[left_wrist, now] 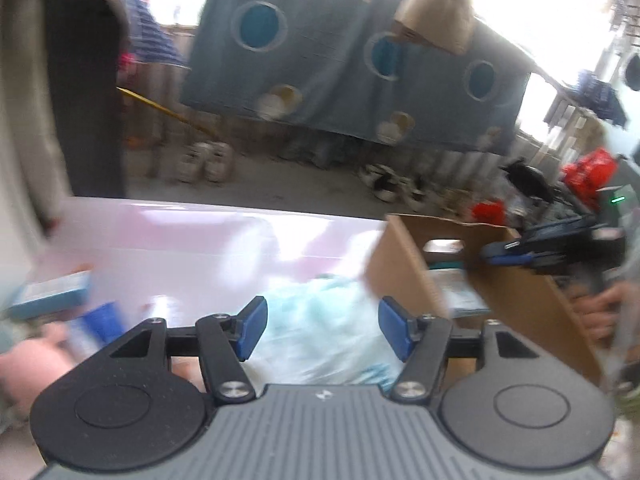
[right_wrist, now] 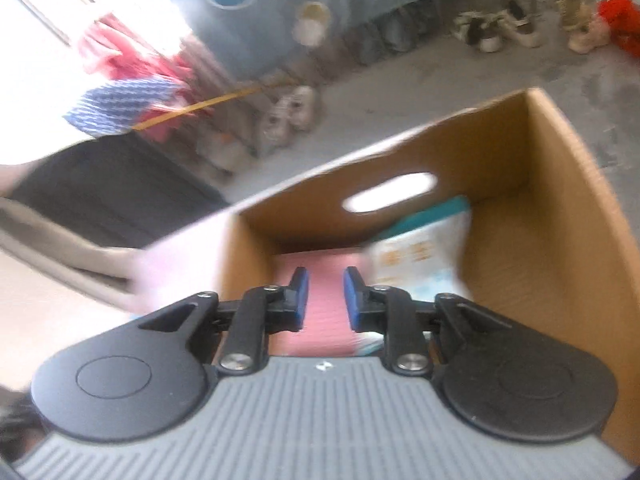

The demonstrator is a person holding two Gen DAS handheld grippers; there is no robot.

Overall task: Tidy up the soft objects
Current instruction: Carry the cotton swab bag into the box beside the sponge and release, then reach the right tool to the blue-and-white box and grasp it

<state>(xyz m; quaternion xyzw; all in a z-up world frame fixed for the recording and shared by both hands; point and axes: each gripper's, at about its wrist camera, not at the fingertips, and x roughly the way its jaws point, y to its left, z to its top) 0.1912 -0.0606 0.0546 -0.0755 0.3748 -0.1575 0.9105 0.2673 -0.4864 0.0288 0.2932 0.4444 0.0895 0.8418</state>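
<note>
Roughly mid-task, judging by contents: cardboard box (right_wrist: pixel 532 184) already holds a pink pack (right_wrist: pixel 324 276) flat on its floor and a white-teal pack (right_wrist: pixel 424 256) leaning at centre-right of the right wrist view.

Left wrist view, L to R: teal-edged flat pack (left_wrist: pixel 52 294) at far left edge, blurred; a blue-white item (left_wrist: pixel 96 326) just beside it, too smeared to ID. Left gripper (left_wrist: pixel 322 330) at bottom centre, jaws well apart, nothing pinched; pale aqua soft bundle (left_wrist: pixel 320 320) lies on the table beyond and between the blue pads, contact can't be told. Box wall right of that, then right gripper (left_wrist: pixel 496 250) over the box at right edge, with a hand (left_wrist: pixel 600 312) on its grip.

Right wrist view: right gripper (right_wrist: pixel 325 300) low centre, jaws a narrow gap apart, empty, pink pack below them inside the box. Looks like a release into the box.

Next, likely: left closes on aqua bundle, lifts, carries right over the box rim. Needs a gather of loose material so it doesn't trail.

Surface: glossy pale pink table (left_wrist: pixel 192 236). Room: grey concrete floor, shoes (left_wrist: pixel 206 162) along the far side, blue sheet with circles (left_wrist: pixel 340 52) hanging upper centre, laundry upper left.
</note>
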